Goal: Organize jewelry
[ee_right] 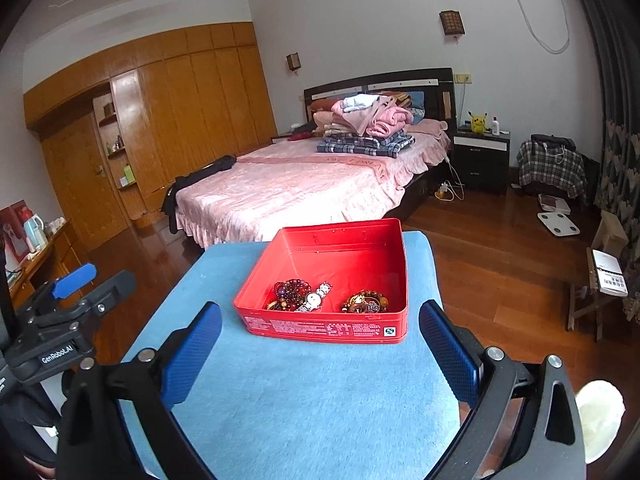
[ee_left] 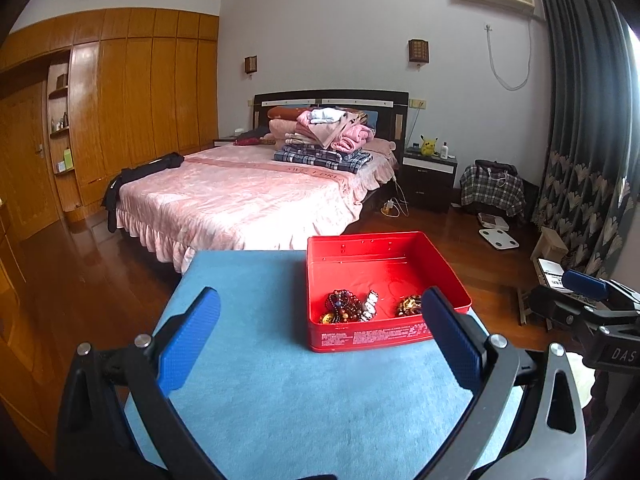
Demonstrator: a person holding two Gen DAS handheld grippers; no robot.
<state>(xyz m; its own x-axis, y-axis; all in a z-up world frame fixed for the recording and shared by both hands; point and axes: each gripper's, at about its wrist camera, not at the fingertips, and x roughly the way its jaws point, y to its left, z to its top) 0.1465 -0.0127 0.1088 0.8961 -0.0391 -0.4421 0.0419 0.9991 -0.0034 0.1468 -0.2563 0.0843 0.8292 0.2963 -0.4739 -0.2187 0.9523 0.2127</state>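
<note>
- Jewelry: dark red beaded bracelets (ee_right: 292, 290), a wristwatch (ee_right: 316, 300) and amber bead bracelets (ee_right: 365, 303) are lying along the near wall inside the open red tin (ee_right: 320, 326).
- The tin is sitting on the blue tabletop (ee_right: 304, 392).
- I am holding my left hand-held gripper (ee_left: 320, 332) and right hand-held gripper (ee_right: 320, 336) before the tin, fingers spread wide, gripping nothing.
- A pink bed (ee_right: 304, 188) is standing beyond.

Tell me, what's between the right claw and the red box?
Only bare blue cloth lies between the open right claw and the red box; the right wrist view shows it.
</note>
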